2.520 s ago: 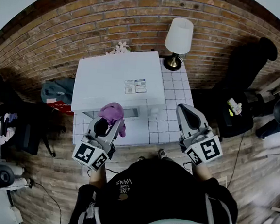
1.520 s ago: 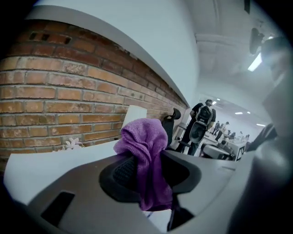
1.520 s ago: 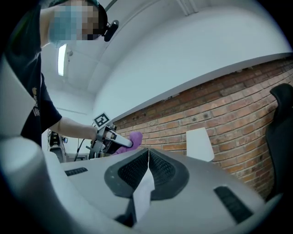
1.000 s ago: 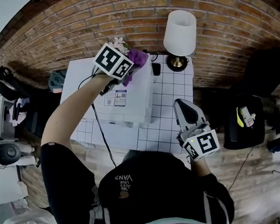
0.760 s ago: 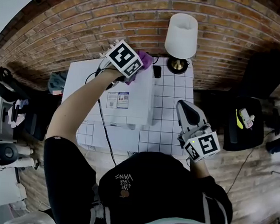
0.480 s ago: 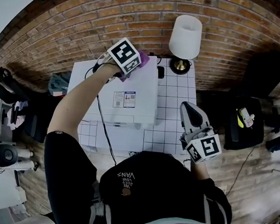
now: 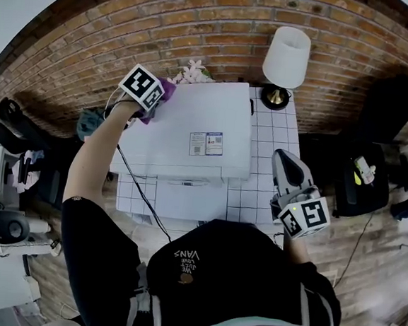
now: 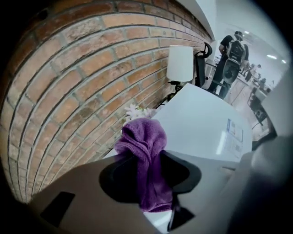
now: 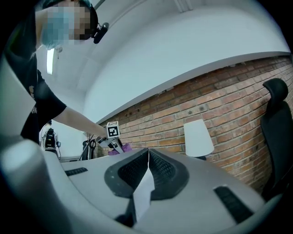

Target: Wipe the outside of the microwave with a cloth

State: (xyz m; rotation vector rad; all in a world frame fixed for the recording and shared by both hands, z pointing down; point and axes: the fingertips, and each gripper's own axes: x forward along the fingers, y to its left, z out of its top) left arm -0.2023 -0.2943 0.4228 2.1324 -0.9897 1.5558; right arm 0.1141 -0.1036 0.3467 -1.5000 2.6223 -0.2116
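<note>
The left gripper (image 8: 151, 183) pinches a purple cloth (image 8: 145, 151) between its jaws, the cloth's bunched top pressed to the back left corner of the white microwave (image 7: 193, 122), close to the brick wall (image 7: 167, 20) and a sprig of pale flowers (image 7: 194, 71). The right gripper (image 9: 147, 171), jaws pressed together on nothing, hangs off the microwave's right front corner above the white gridded table (image 7: 266, 139). A white-shaded lamp (image 7: 287, 49) stands at the table's back right.
</note>
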